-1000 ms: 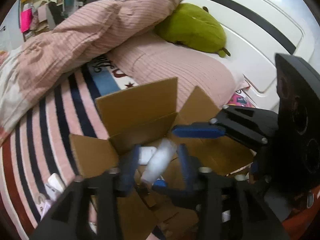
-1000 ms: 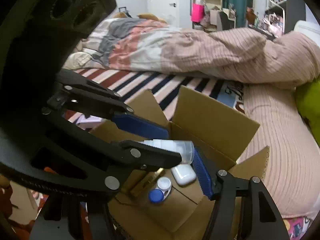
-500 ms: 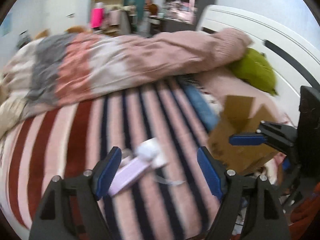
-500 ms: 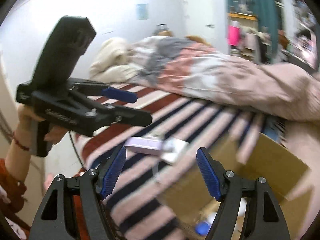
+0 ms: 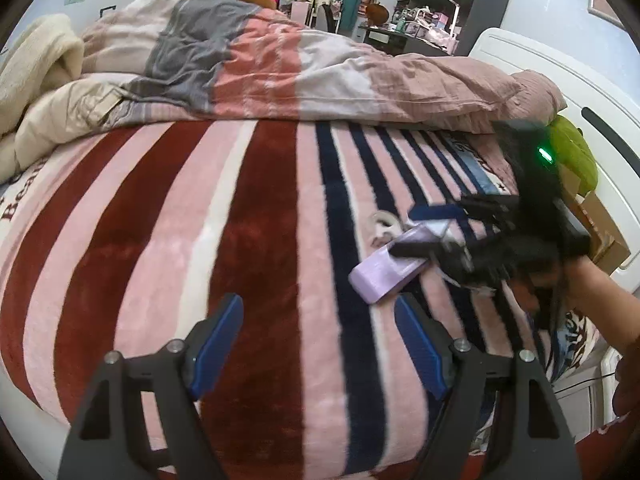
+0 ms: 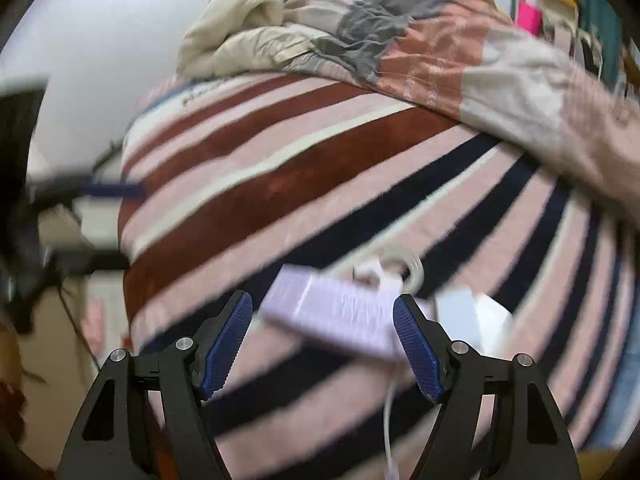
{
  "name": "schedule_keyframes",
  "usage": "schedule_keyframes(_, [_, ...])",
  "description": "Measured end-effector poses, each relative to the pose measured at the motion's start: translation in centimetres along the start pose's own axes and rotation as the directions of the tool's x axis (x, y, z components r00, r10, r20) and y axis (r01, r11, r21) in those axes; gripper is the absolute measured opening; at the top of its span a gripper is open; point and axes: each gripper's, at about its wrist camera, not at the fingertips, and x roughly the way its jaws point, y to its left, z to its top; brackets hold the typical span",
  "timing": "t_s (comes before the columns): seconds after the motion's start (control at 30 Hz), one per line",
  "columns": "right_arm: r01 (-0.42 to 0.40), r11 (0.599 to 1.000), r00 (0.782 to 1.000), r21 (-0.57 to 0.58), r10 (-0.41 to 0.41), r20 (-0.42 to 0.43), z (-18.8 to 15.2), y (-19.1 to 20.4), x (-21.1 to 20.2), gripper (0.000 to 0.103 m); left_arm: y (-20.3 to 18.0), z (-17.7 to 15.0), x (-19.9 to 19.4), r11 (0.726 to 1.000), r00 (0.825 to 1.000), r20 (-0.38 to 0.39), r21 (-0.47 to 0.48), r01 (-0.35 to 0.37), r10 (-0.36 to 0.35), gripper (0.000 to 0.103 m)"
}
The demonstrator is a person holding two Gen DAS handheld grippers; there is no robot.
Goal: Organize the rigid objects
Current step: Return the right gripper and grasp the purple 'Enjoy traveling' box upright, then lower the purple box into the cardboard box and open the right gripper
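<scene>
Two grippers are in your hands above a striped blanket (image 5: 256, 216) of red, pink, white and navy bands. Your left gripper (image 5: 318, 346) hangs over bare blanket with its blue pads (image 5: 216, 346) spread wide and nothing between them. Your right gripper (image 6: 322, 344) is also spread wide, its blue pads (image 6: 226, 338) standing to either side of a lilac box (image 6: 334, 312) in the right wrist view; motion blur keeps you from telling whether either pad touches it.

In the left wrist view the lilac box (image 5: 386, 270) lies flat on the blanket, to the right of centre and beyond the left gripper's pads. Your right gripper (image 5: 430, 232) appears there as a dark blurred shape reaching in from the right, its two fingers above and across the far end of the box. A coiled white cable (image 5: 384, 222) rests just beyond the box; in the right wrist view the same white cable (image 6: 400, 264) lies against the box's far edge, and a white flat object (image 6: 474, 314) sits just to its right.

A rumpled duvet (image 5: 312, 64) in grey, salmon and pink lies along the far side of the bed. A cardboard box (image 5: 600, 220) stands at the right edge, with a green plush toy (image 5: 574, 154) behind it.
</scene>
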Motion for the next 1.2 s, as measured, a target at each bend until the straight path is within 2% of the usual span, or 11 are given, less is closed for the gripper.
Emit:
schedule_keyframes(0.1, [0.008, 0.998, 1.000, 0.056, -0.007, -0.029, 1.1, -2.2, 2.5, 0.070, 0.5, -0.4, 0.0, 1.000, 1.000, -0.005, 0.002, -0.004, 0.004, 0.075])
schedule_keyframes(0.3, [-0.135, 0.976, 0.985, 0.168, 0.151, -0.084, -0.4, -3.5, 2.0, 0.070, 0.4, -1.3, -0.7, 1.000, 1.000, 0.001, 0.000, 0.005, -0.005, 0.075])
schedule_keyframes(0.4, [-0.203, 0.961, 0.962, 0.188, 0.232, -0.145, -1.9, -2.9, 1.5, 0.070, -0.1, -1.6, -1.2, 1.000, 1.000, 0.001, -0.004, 0.022, -0.022, 0.075])
schedule_keyframes(0.63, [-0.123, 0.989, 0.977, 0.082, 0.135, -0.162, -4.1, 0.0, 1.0, 0.070, -0.9, -1.9, -1.7, 0.999, 0.999, 0.001, -0.006, 0.035, -0.035, 0.075])
schedule_keyframes(0.67, [-0.095, 0.993, 0.982, 0.071, 0.106, -0.157, -4.1, 0.2, 1.1, 0.068, -0.9, -1.9, -1.7, 0.999, 0.999, 0.001, -0.010, 0.038, -0.038, 0.075])
schedule_keyframes(0.7, [-0.070, 0.996, 0.985, 0.060, 0.078, -0.154, -4.1, 0.4, 1.3, 0.054, -0.9, -1.8, -1.6, 0.999, 0.999, -0.001, -0.015, 0.040, -0.040, 0.075])
schedule_keyframes(0.73, [-0.025, 0.999, 0.988, 0.037, 0.030, -0.155, -4.0, 0.7, 1.6, 0.032, -0.9, -1.7, -1.6, 0.999, 0.999, -0.002, -0.017, 0.043, -0.043, 0.075])
schedule_keyframes(0.77, [-0.001, 1.000, 0.988, 0.021, 0.004, -0.152, -3.9, 1.0, 1.7, 0.033, -1.0, -1.6, -1.6, 0.999, 0.999, -0.001, -0.020, 0.048, -0.048, 0.075])
schedule_keyframes(0.87, [0.035, 0.999, 0.993, -0.021, -0.037, -0.116, -3.3, 1.8, 0.9, 0.033, -1.8, -0.4, -2.1, 0.997, 0.998, 0.013, -0.029, 0.069, -0.069, 0.075])
schedule_keyframes(1.0, [0.030, 0.997, 0.999, -0.075, -0.030, -0.011, -2.8, 3.7, -4.1, 0.033, -3.8, 1.8, -3.1, 0.992, 0.991, 0.056, -0.026, 0.121, -0.119, 0.075])
schedule_keyframes(1.2, [0.007, 0.996, 0.988, -0.087, 0.006, 0.155, -3.0, 5.1, -12.7, 0.033, -10.9, 6.5, -4.2, 0.971, 0.967, 0.096, 0.058, 0.232, -0.237, 0.075])
